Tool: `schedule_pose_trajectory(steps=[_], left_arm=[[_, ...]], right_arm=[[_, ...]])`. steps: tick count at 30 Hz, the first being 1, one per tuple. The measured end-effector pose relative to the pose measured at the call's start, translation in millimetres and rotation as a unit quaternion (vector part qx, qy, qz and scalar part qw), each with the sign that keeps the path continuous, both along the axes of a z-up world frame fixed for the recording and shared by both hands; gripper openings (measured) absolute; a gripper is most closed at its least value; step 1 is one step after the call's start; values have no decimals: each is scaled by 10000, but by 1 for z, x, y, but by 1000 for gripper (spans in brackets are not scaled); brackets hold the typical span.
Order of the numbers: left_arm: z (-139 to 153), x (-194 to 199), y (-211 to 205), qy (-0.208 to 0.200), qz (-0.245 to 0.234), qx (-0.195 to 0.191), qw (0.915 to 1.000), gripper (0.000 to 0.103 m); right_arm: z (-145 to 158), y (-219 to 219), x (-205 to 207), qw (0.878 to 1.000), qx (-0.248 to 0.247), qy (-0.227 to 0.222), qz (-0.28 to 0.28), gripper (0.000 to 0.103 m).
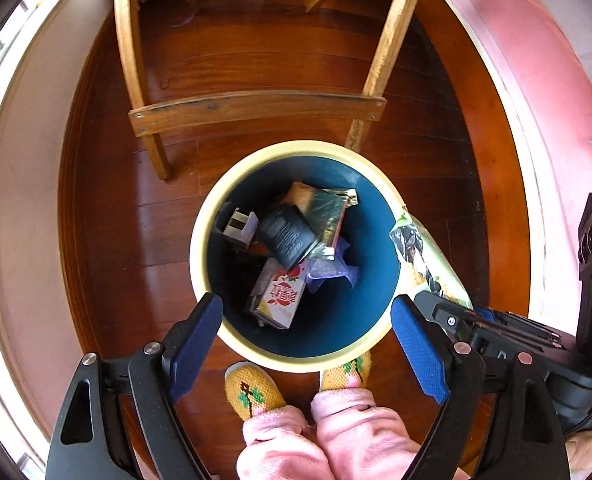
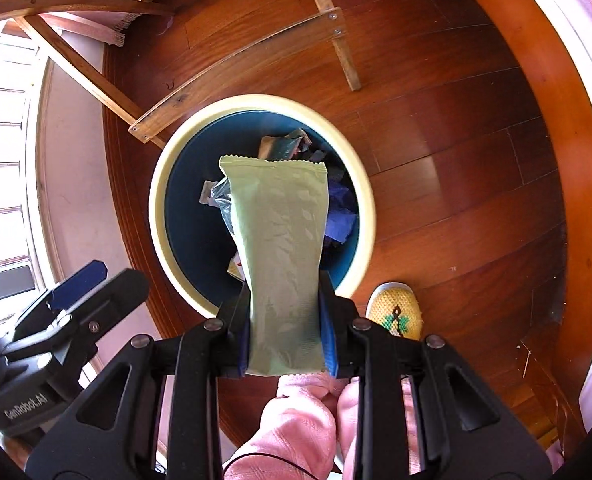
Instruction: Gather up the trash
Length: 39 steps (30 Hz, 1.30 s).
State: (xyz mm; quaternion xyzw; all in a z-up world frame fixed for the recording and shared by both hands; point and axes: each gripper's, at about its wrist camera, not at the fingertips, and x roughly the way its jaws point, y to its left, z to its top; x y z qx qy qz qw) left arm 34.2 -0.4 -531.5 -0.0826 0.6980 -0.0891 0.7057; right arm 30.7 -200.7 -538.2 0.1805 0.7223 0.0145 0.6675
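Note:
A round bin [image 1: 296, 360] with a cream rim and dark blue inside stands on the wooden floor, holding a dark can [image 1: 285, 234], a red-and-white carton [image 1: 281, 298], foil wrappers and purple paper. My left gripper [image 1: 307, 336] hangs over its near rim, open, nothing between the blue pads. My right gripper [image 2: 285, 320] is shut on a pale green snack wrapper [image 2: 281, 248], which stands up over the bin [image 2: 163, 208]. In the left wrist view that wrapper [image 1: 420, 256] and the right gripper [image 1: 448, 316] sit at the bin's right rim.
A wooden chair frame [image 1: 255, 110] stands just beyond the bin. A person's feet in yellow knitted slippers [image 1: 253, 390] and pink trouser legs [image 1: 360, 432] touch the bin's near side. Pale walls and a skirting board ring the floor; a window [image 2: 3, 184] is at the left.

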Motion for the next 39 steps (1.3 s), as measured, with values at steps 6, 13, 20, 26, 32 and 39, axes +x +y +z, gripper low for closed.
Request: schedule_pose_trajectory(steps=[6,13,20,26,32,39], left_arm=[[35,-7,17,-310,265,205,9990,87],[66,0,35,-465,566,261,9970,87],[110,7,40,-623,548,352,9959,87],[163,10,41,-837,469,425,9945,87],[231,10,45,-1044,436,431,9926,87],[325,3,47,-1292,474,536,9890,87]], right_arm=[[1,15,15,9995,222,-161,123,26],[21,30,28,9982,318,-385,336,53],[48,40,35,9969,268,-505,544,55],[88,40,34,9952,156,-695,676,55],[152,44,27,9908,-20,-1033,876,55],[249,41,14,9840,-124,-1495,960,55]])
